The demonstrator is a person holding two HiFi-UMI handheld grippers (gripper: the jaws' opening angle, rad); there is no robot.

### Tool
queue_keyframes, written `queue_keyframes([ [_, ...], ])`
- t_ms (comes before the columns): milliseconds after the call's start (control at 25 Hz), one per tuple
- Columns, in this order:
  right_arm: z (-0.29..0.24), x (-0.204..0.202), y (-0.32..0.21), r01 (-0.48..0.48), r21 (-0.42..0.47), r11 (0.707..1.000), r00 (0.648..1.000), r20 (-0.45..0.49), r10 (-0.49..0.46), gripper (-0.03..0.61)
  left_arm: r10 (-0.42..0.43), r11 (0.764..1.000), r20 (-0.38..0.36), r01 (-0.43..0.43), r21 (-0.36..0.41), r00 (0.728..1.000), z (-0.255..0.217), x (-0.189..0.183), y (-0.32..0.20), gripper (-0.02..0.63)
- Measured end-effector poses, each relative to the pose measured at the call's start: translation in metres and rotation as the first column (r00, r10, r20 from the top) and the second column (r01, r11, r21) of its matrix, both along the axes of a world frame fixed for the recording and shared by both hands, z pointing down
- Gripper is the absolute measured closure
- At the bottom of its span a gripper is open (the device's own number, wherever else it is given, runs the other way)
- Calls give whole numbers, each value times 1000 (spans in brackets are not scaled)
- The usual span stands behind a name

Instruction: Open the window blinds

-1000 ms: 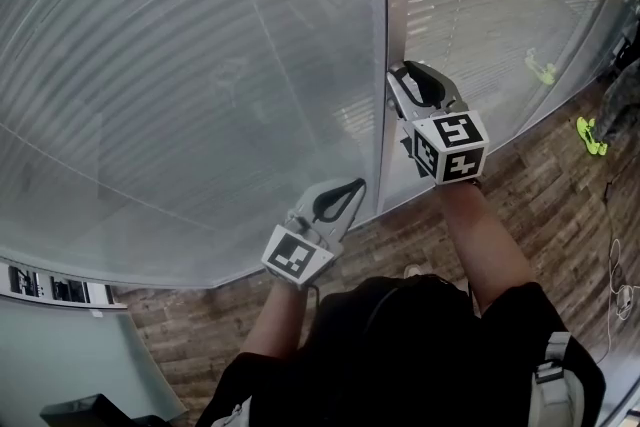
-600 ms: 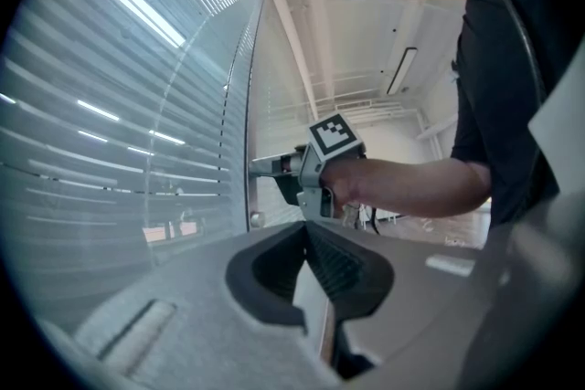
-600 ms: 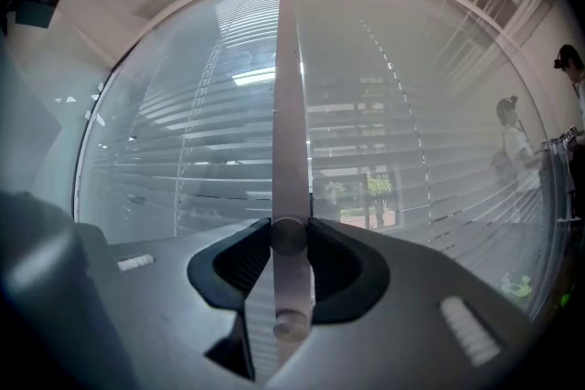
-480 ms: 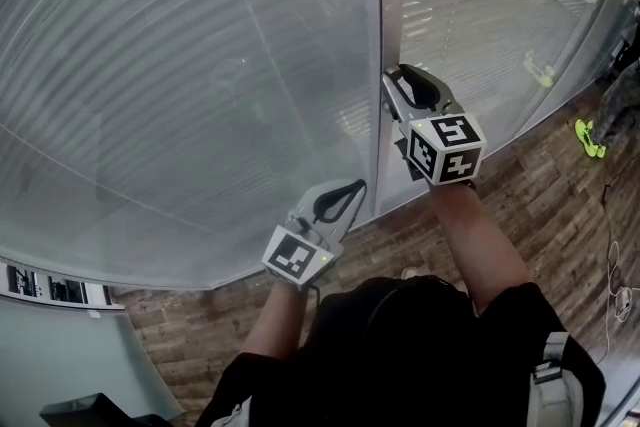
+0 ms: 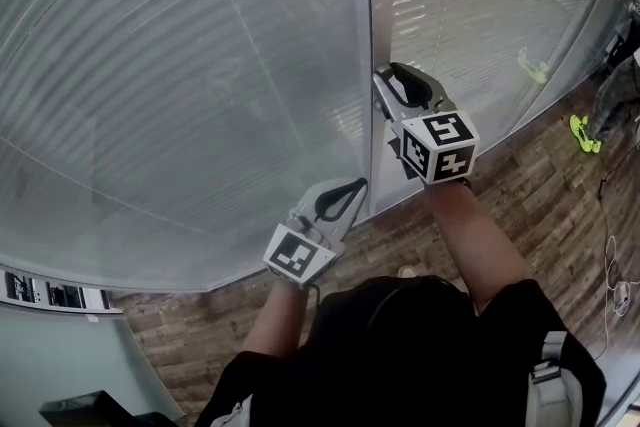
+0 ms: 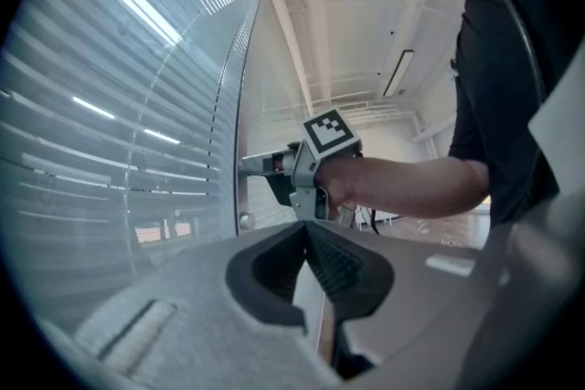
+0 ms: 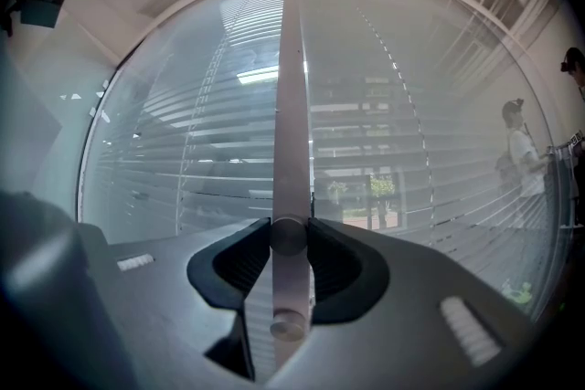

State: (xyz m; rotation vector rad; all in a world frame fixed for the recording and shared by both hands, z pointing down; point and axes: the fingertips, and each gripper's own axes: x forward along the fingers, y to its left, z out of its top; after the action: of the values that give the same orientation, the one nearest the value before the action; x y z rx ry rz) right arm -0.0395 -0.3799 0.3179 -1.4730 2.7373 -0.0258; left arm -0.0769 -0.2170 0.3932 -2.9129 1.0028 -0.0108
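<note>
**While the left gripper [image 5: 356, 187] hangs lower, the right gripper [image 5: 382, 83] clamps a knob**

Its fingers [image 7: 239, 262] press from both sides on the upper round knob [image 7: 288, 236] of the upright frame post [image 7: 291, 87] that divides two glass panes. A second knob [image 7: 288, 324] sits just below it on the same post. Window blinds [image 5: 180, 65] with horizontal slats hang behind the glass on either side of the post. The left gripper's fingers are together with nothing between them, near the foot of the post.

Knob [image 7: 288, 236] hidden in head view behind right gripper [image 5: 385, 85]; blinds [image 5: 150, 85] cut off top & left; far person [image 7: 516, 142] too small.
</note>
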Motion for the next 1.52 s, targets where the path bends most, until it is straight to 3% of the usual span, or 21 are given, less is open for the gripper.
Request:
queue_keyframes([
  [320,1,-1,1,26,2,1000,1000,-11,-26,445,21,1000,-3,-21,10,1000,0,10,-2,609],
  [400,-1,-3,5,57,20,998,998,-29,-56,396,25,1000,-2,-25,12,1000,-1,11,-2,610],
  [520,3,-4,11,87,59,994,990,-117,-80,365,25,1000,-2,-25,11,1000,0,11,-2,610],
  [640,4,-4,15,93,122,988,962,-266,-57,365,21,1000,-5,-21,11,1000,2,10,-4,611],
  [720,3,-3,17,98,185,978,913,-408,-15,365,25,1000,-6,-25,9,1000,2,11,-3,610],
  [880,0,-5,24,150,295,944,736,-671,93,367,45,999,-20,-45,14,999,2,15,0,610],
  [1120,3,-9,22,230,371,900,532,-822,203,373,59,998,-14,-59,11,998,-1,15,5,609],
  [1320,2,-14,17,266,402,876,435,-861,263,397,69,998,-9,-69,16,998,-2,6,9,610],
  [1520,7,-17,15,268,405,874,385,-877,288,423,63,998,4,-63,10,998,1,-9,17,610],
])
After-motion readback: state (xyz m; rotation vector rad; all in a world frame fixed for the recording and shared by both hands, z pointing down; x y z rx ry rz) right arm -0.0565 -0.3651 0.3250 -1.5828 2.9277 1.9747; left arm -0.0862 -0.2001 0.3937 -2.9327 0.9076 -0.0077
